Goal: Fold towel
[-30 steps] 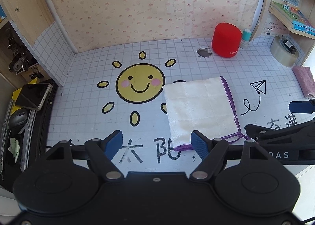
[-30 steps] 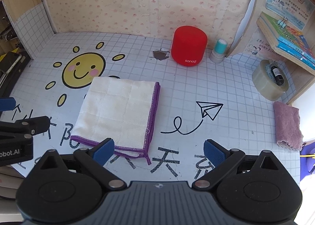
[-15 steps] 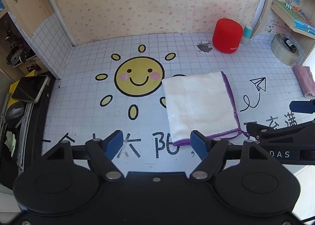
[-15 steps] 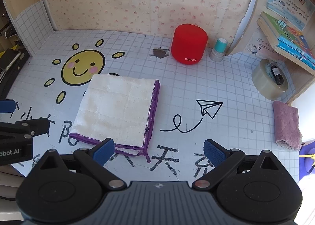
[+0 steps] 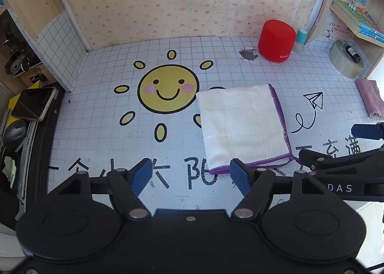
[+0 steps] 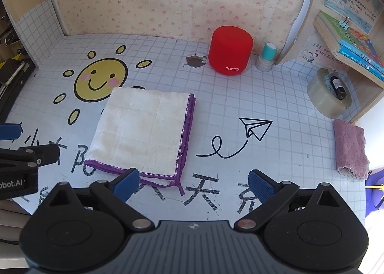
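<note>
A cream towel with a purple hem lies folded flat on the gridded mat, just right of the sun drawing; the right wrist view shows the same towel at centre left. My left gripper hovers open near the mat's front edge, its right pad by the towel's front hem, nothing between its fingers. My right gripper is open too, above the towel's front right corner, with its left pad over the hem and empty jaws. Neither gripper touches the cloth as far as I can see.
A red speaker and a small teal-capped bottle stand at the back. A tape roll and a folded pink cloth sit at the right under a book shelf. A phone lies off the mat's left edge.
The views shifted slightly, so the towel sits a little lower and farther from each gripper's pads. The towel itself has not moved, and both grippers stay open.
</note>
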`<state>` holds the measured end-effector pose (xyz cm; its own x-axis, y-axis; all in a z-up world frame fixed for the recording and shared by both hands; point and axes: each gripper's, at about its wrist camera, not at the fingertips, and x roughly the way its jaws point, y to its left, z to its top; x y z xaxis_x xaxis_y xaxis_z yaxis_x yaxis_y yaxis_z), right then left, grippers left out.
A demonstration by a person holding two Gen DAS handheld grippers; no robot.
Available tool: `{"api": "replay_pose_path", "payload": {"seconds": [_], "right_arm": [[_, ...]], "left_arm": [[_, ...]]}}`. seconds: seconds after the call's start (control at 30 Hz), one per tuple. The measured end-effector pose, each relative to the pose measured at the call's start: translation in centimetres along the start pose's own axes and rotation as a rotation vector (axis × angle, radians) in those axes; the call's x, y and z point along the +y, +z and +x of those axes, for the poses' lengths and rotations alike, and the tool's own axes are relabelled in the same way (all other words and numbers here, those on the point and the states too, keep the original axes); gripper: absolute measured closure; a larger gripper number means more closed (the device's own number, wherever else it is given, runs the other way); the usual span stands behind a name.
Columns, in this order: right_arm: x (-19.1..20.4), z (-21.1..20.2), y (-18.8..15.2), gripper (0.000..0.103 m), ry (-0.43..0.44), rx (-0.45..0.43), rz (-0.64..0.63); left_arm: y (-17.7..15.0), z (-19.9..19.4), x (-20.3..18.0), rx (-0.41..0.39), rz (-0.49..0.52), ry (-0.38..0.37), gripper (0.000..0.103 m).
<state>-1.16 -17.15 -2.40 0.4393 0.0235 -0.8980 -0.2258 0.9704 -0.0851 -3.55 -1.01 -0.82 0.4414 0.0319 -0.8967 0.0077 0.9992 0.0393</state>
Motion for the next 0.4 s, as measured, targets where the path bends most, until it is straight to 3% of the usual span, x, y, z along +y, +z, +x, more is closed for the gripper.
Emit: {"api": "replay_pose_path", "payload": {"seconds": [0.4], "right_arm": [[0.10, 0.27, -0.01, 0.005, -0.005, 0.012, -0.007]], "left_arm": [[0.06, 0.02, 0.23, -0.007, -0.014, -0.008, 0.030]]}}
